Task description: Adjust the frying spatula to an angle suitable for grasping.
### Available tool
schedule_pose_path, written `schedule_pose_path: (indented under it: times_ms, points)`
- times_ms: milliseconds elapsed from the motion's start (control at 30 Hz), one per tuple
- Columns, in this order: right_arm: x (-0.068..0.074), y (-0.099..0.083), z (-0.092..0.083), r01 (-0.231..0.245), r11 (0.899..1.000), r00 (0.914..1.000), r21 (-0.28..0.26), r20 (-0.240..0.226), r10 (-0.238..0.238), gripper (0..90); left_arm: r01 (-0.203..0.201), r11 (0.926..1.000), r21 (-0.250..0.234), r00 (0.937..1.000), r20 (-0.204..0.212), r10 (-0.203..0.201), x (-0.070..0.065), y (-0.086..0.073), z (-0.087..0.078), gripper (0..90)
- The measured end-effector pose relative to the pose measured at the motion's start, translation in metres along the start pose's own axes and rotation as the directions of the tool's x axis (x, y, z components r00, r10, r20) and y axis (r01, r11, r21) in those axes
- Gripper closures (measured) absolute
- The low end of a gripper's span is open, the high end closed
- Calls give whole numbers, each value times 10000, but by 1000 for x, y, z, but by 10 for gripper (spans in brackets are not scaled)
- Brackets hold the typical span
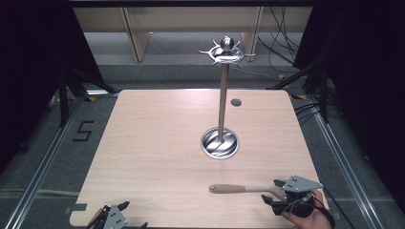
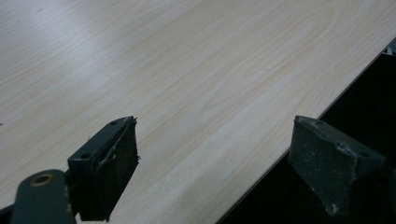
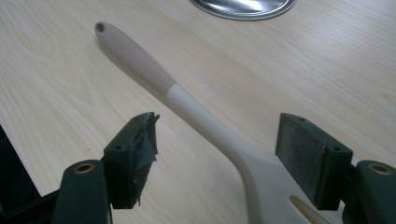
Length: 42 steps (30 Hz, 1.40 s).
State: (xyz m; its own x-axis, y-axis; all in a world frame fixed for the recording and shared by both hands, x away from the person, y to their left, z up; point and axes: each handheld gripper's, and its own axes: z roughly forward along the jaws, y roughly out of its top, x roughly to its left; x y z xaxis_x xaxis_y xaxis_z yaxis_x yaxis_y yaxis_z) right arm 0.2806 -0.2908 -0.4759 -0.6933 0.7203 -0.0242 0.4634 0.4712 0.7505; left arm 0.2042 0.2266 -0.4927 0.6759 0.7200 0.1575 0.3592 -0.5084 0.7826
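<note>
Setting: recording lab or test studio. Evidence: bare pale wood-grain table (image 1: 157,157) on grey carpet; black curtains (image 1: 33,71) at both sides; loose cables (image 1: 282,43) on the floor; floor rails (image 1: 40,164); taped numeral "5" (image 1: 83,131).

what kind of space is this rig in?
Likely a lab or recording bay, not a kitchen: a bare wooden table ringed by black curtains, loose cables on the grey floor, and a floor marking "5". On the table: utensil stand, spatula.
</note>
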Motion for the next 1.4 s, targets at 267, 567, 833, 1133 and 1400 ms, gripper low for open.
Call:
schedule_pose_path:
  times_ms: [267,567,833,1133,1400]
  points:
    - [0,0,0,-23,9998,10000,185,-62,24,307,3,10000,42,10000,17,-3,0,0,0,149]
    - [4,7,2,429,9987,9990,288,-172,-424,310,87,10000,-42,9999,-111,-87,2,0,-1,149]
    - [7,16,8,871,9949,9959,501,-307,-856,347,109,9999,16,9999,-41,-109,0,0,0,149]
    - [10,31,21,1528,9826,9866,1052,-746,-1454,362,-56,9999,141,10000,-25,56,1,0,0,150]
    - [19,42,40,2379,9534,9685,1855,-1197,-2184,397,-49,9999,113,9999,-127,50,1,0,1,149]
